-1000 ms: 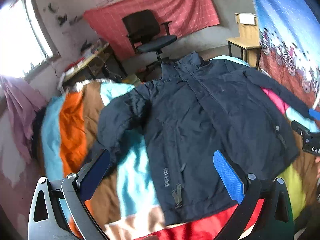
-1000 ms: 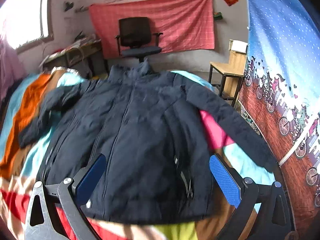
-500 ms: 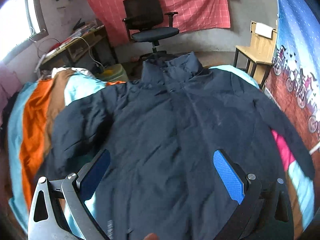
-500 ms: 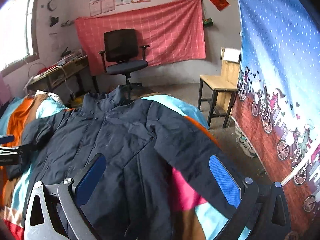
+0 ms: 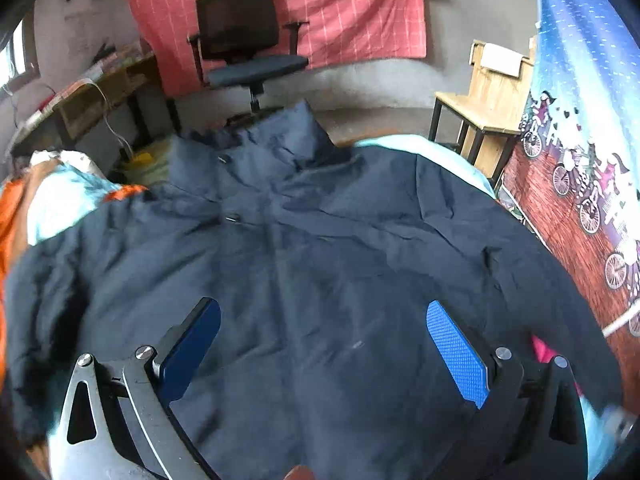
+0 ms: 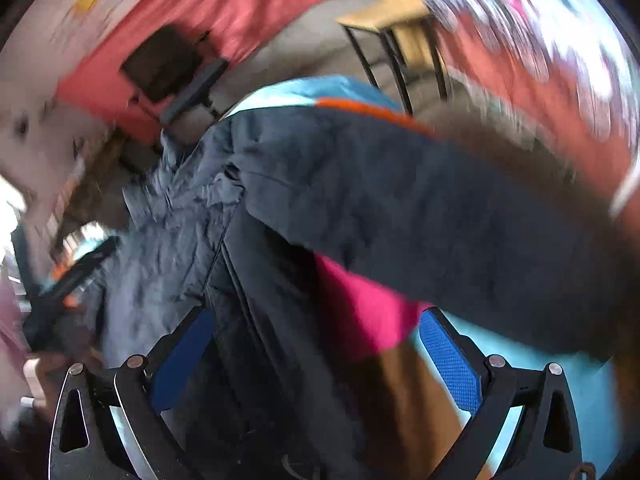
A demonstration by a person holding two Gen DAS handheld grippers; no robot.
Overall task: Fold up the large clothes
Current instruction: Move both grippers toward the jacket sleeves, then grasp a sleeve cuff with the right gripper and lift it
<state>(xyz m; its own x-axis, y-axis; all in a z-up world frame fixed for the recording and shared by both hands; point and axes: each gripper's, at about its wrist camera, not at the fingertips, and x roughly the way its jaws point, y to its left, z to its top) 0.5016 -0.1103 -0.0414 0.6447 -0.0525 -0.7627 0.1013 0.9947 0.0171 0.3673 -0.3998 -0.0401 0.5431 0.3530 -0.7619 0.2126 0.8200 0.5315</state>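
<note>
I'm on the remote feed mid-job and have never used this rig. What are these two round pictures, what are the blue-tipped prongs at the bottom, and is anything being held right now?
There is no robot arm here. A person holds one handheld gripper in each hand, and each carries a wide-angle camera looking forward along its two fingers.

The sharper picture is from the left gripper. The blue pads at the bottom are its fingers, spread wide above a dark navy jacket that lies flat, collar away from you, on a bright striped blanket. Behind it are an office chair and a wooden chair.

The blurred, tilted picture is from the right gripper, over the jacket's sleeve and side, with the blanket showing between them. Its fingers are also apart.

Neither gripper holds anything.
</note>
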